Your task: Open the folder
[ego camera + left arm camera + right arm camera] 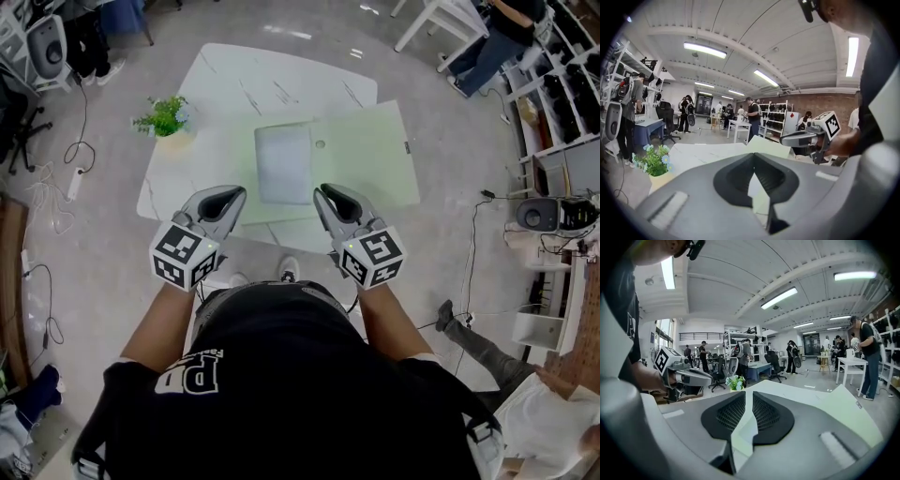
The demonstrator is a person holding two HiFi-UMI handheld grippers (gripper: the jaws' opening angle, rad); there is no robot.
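Note:
The pale green folder lies spread open and flat on the white table, with a grey-white sheet on its left half. Both grippers hang in the air over the table's near edge, short of the folder and touching nothing. My left gripper has its tips pressed together with nothing between them. My right gripper shows a narrow gap between its ribbed pads, and that gap holds nothing. The folder's raised right corner shows beyond the right jaws.
A small potted plant stands at the table's left corner. Cables trail over the floor to the left. Shelving and a speaker line the right side. A person stands by another white table at the far right.

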